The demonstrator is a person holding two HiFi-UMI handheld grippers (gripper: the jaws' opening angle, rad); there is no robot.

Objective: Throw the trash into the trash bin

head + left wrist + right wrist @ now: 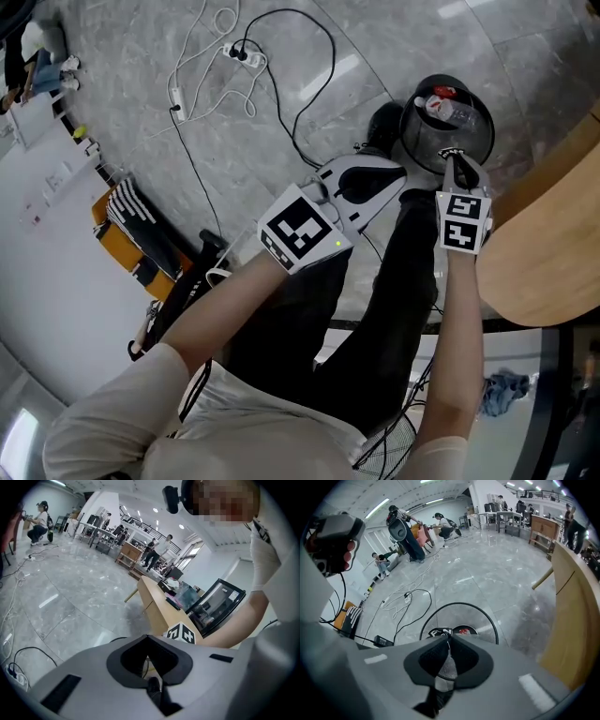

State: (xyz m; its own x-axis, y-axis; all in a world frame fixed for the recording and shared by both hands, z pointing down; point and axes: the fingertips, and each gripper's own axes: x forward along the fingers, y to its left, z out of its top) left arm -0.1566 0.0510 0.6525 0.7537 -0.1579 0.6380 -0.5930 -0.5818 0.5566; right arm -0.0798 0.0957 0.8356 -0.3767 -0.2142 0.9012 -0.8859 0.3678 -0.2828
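A black mesh trash bin (pixel 473 141) stands on the grey floor by the table's corner and is also seen from above in the right gripper view (pixel 483 616). Inside it lie a clear plastic bottle (pixel 461 111) and a red-topped piece (pixel 442 93). My right gripper (pixel 457 162) points steeply down over the bin's near rim. Its jaws are shut, with a small black wrapper with white print (pixel 438 632) pinched at the tips (pixel 449 638). Left of the bin, over the person's dark trousers, my left gripper (pixel 399 172) hangs with jaws shut (pixel 147 654). I see nothing between them.
A light wooden table (pixel 553 253) fills the right side next to the bin. Black and white cables (pixel 309 103) and a power strip (pixel 246 56) lie on the floor beyond. The person's black shoe (pixel 384 122) is beside the bin. People and furniture stand far off in the hall.
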